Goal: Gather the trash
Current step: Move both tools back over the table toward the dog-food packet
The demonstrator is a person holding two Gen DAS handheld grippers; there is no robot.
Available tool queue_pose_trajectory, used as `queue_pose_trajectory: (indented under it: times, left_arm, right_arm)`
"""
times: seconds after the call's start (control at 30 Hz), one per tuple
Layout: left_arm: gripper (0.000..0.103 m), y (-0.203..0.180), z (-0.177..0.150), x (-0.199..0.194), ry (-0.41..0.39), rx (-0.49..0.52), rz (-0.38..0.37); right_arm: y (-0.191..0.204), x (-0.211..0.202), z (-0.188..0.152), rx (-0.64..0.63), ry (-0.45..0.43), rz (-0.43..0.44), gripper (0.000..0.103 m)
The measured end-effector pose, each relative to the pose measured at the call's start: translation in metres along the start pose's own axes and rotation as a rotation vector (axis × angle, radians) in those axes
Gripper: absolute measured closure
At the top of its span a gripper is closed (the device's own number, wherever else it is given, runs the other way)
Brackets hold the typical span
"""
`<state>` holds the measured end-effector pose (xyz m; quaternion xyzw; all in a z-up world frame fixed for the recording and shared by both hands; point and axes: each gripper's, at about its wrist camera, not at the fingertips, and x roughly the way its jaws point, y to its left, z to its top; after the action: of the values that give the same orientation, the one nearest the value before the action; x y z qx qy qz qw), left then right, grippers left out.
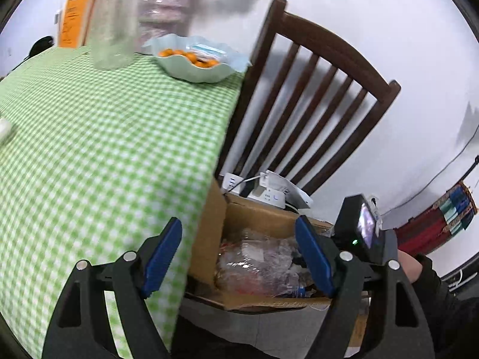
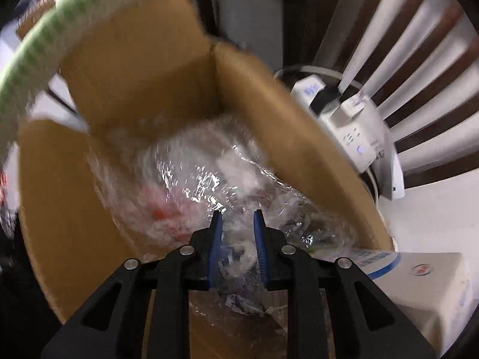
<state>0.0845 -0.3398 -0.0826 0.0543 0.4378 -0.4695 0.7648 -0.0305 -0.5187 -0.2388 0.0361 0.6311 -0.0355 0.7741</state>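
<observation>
Right gripper down inside the cardboard box, blue pads narrowed around a crumpled clear plastic wrapper; film bunched between them and apparently pinched, though blur hides how firm the contact is. More clear plastic trash heaped on the box floor just beyond, red showing through on the left.

Left gripper held above the table edge, jaws wide apart and empty, aimed down over the same box beside the green checked tablecloth. Wooden chair at the far side, power strip on its seat just beyond the box's far wall. Bowl of oranges and clear bottle far off on the table.

Likely risks: thin film clinging to a pad on release and riding back out of the box; a jaw catching the box wall or flap and tipping it; slippery wrap sliding free outside the rim; a careless swing toward the strip and its cable close by on the right.
</observation>
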Motion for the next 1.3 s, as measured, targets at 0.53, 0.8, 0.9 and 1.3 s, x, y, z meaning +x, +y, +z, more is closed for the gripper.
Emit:
queue_pose_trajectory:
  times: [0.53, 0.8, 0.9, 1.3]
  left_arm:
    - [0.028, 0.053, -0.003, -0.042, -0.101, -0.121, 0.024]
    - [0.016, 0.082, -0.003, -0.072, -0.184, -0.183, 0.14]
    - [0.012, 0.101, -0.001, -0.094, -0.224, -0.201, 0.226]
    - [0.007, 0.22, 0.008, -0.201, -0.397, -0.261, 0.566]
  right_arm:
    - [0.004, -0.048, -0.025, 0.084, -0.044, -0.056, 0.051]
    - [0.025, -0.105, 0.026, 0.017, -0.223, -0.115, 0.043]
    - [0.048, -0.132, 0.051, -0.024, -0.311, -0.11, 0.04]
    - [0.203, -0.186, 0.215, -0.288, -0.608, -0.027, 0.035]
